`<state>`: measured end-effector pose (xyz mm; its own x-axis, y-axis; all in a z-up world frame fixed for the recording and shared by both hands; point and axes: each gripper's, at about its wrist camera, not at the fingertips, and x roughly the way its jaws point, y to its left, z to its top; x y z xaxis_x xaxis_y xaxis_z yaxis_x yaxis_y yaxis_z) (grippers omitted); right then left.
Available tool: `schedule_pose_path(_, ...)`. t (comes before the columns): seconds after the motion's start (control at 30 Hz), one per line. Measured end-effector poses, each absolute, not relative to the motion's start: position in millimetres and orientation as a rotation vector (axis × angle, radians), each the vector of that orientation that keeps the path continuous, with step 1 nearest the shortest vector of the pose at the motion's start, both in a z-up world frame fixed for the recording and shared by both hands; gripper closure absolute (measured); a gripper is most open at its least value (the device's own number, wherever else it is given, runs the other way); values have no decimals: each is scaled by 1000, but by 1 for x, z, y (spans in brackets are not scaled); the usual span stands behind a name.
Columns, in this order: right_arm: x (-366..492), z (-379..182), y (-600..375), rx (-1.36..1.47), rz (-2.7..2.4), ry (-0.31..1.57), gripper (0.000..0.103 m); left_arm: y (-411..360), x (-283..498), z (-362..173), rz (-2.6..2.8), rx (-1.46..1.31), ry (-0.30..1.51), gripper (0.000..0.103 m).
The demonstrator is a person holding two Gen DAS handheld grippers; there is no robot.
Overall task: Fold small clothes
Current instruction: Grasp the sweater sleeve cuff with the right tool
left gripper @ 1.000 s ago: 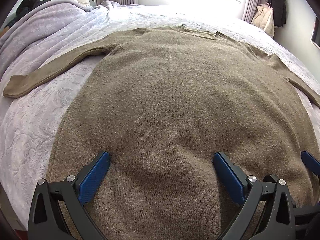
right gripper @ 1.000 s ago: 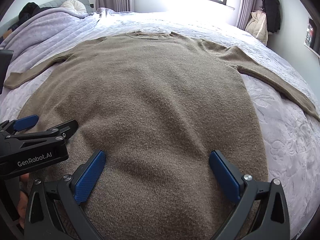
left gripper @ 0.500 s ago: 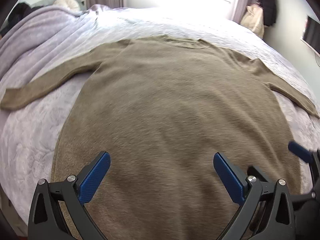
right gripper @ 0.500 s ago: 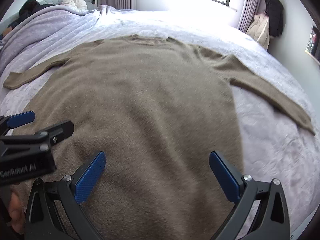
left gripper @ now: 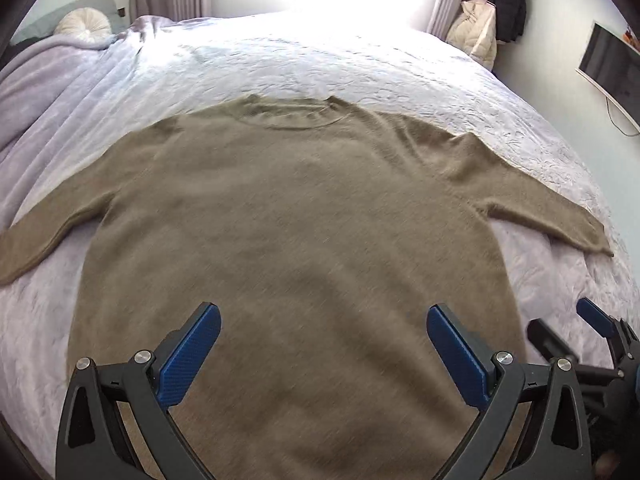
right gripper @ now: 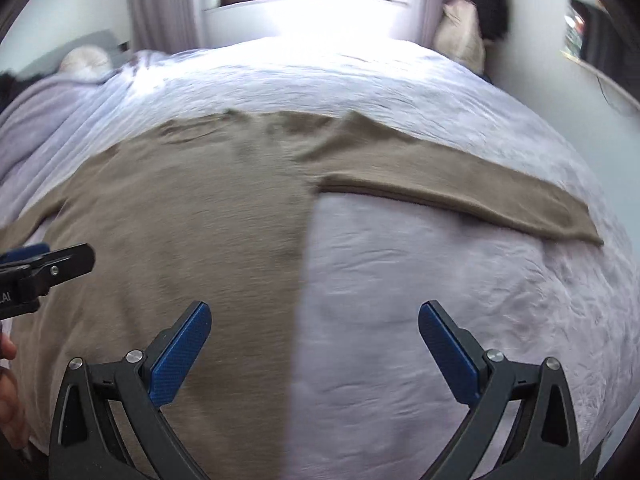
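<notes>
A brown knit sweater (left gripper: pixel 296 216) lies flat on the bed, neck away from me, both sleeves spread out; it also shows in the right wrist view (right gripper: pixel 192 216). My left gripper (left gripper: pixel 322 336) is open and empty, held above the sweater's lower middle. My right gripper (right gripper: pixel 314 332) is open and empty above the sweater's right side edge, its right finger over bare bedding. The right sleeve (right gripper: pixel 460 188) stretches out to the right. The left gripper's body (right gripper: pixel 44 272) shows at the left edge of the right wrist view.
The bed's pale lilac quilt (left gripper: pixel 360 64) surrounds the sweater. A purple blanket (left gripper: pixel 44 80) and a round cushion (left gripper: pixel 84 26) lie at the far left. Jackets (left gripper: pixel 504 0) hang at the far right by the window. A screen (left gripper: pixel 608 68) is on the right wall.
Both grippers have lifted and pulled back from the sweater, so more of it shows. The right gripper has swung right toward the sweater's side edge. Both stay open.
</notes>
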<state>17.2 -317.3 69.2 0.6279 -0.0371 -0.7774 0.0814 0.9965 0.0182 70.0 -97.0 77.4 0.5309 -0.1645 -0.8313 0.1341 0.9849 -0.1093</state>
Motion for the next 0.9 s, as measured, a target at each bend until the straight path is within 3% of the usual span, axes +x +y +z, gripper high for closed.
schedule_pose_path(0.53, 68, 52, -526, 360, -374, 985, 0, -195, 203, 52, -154, 0, 1151, 0)
schedule_pose_path(0.77, 79, 41, -574, 517, -367, 934, 1, -255, 252, 26, -197, 28, 1207, 0)
schedule_pose_path(0.87, 90, 44, -580, 492, -373, 897, 15, -289, 249, 18, -257, 82, 1198, 0)
schedule_pose_path(0.9, 94, 43, -585, 490, -377, 893, 25, -300, 244, 19, -280, 119, 1176, 0)
